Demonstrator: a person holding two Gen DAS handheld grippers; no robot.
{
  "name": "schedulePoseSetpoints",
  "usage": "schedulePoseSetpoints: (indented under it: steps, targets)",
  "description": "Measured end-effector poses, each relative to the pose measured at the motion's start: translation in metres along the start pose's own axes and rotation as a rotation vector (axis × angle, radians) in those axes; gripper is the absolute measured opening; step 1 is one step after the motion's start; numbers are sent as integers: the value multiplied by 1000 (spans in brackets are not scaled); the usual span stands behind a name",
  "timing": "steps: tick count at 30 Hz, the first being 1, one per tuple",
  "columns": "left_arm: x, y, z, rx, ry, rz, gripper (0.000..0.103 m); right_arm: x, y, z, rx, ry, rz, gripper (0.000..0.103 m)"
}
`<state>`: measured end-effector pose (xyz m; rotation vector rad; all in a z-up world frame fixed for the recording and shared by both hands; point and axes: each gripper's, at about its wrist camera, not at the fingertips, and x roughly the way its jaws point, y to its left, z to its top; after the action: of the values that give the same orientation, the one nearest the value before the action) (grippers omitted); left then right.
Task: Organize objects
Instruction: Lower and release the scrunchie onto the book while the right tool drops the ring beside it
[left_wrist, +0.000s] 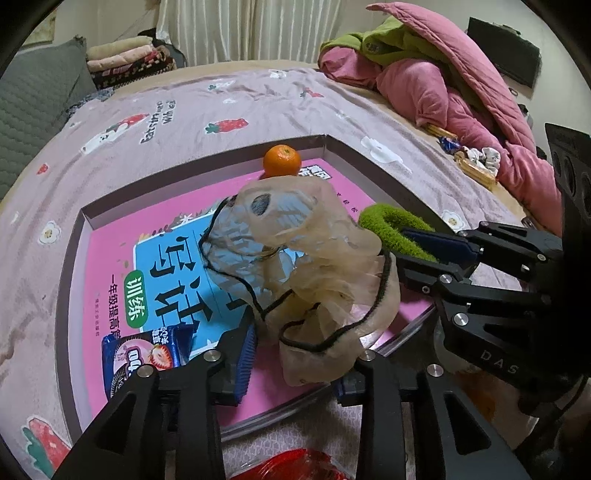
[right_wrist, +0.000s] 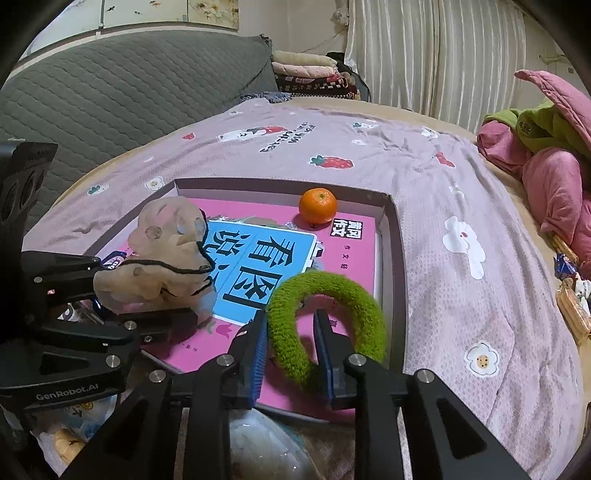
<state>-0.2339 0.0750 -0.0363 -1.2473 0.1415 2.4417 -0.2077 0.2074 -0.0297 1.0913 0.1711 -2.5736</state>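
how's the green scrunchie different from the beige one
The green scrunchie is fuzzy, opaque and forms a plain thick ring; the beige scrunchie is sheer, ruffled gauze with a black cord edge. The green one looks slimmer, the beige one bulkier and puffed out. The green one sits between the right gripper's fingers, the beige one between the left gripper's. Both are hair ties hanging over the pink book in the shallow box.
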Motion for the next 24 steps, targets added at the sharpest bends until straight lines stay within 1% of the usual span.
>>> schedulePoseSetpoints:
  steps: [4,6,10,13,15,19,21,22,24]
  targets:
    - [-2,3,0,-4,13,-1,41,-1,0,-1,-1,0,-5,29]
    - [-2,6,1,-9,24,-1,45,-1,0,-1,-7,0,-7,30]
    - [-4,9,0,-7,28,6,49,-4,0,-4,-22,-1,-23,35]
    - [-6,12,0,-6,29,12,54,-6,-1,-4,-20,-5,-26,37]
    - [-6,12,0,-11,28,6,61,-7,-1,-3,-17,-9,-28,38]
    - [-9,12,2,-9,12,15,66,-10,-1,-2,-17,-24,-36,43]
    - [-12,12,3,-3,-5,26,70,-11,1,-1,-22,-36,-35,47]
    - [-14,12,4,-3,-13,32,70,-13,2,-1,-26,-44,-36,49]
    - [-18,14,4,-6,-30,37,71,-14,3,0,-31,-53,-37,50]
